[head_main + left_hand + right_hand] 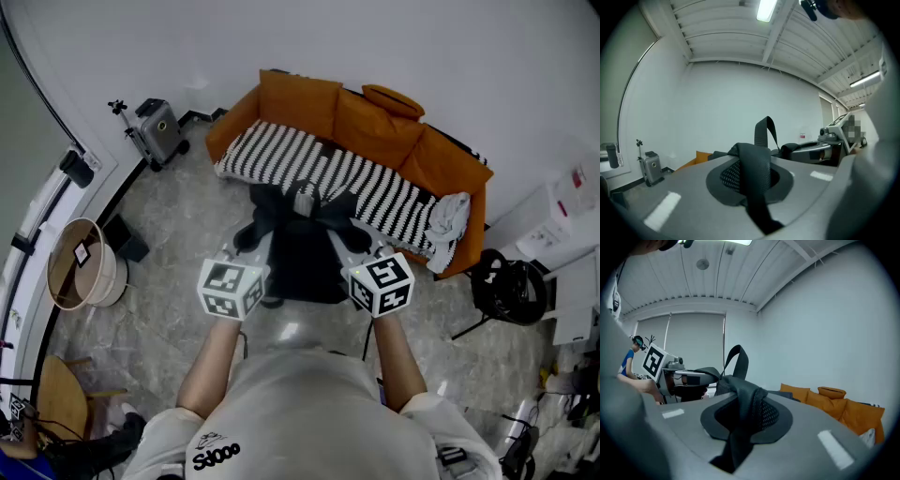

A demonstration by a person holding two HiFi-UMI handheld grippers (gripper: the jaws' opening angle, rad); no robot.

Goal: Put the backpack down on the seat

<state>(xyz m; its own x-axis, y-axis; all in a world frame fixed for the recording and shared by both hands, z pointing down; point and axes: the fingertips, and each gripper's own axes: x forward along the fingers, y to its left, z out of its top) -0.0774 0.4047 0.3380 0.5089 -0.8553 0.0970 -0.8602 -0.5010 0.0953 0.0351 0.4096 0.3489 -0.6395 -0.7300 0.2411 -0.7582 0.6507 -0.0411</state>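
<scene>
A black backpack [300, 255] hangs in front of me, just short of the orange sofa [375, 131] with its black-and-white striped seat cover [309, 167]. My left gripper [251, 239] is shut on one padded shoulder strap [752, 171], which runs up between its jaws. My right gripper [361, 242] is shut on the other shoulder strap [746, 408]. The backpack's top handle loop [765, 131] stands up between the two grippers. In the right gripper view the sofa cushions [834, 401] show to the right.
A white cloth [448, 220] lies on the sofa's right end. A grey wheeled case [157, 129] stands by the wall at left, a round bin [82, 264] lower left, a wooden chair [56, 394] at the bottom left, and black equipment [506, 286] at right.
</scene>
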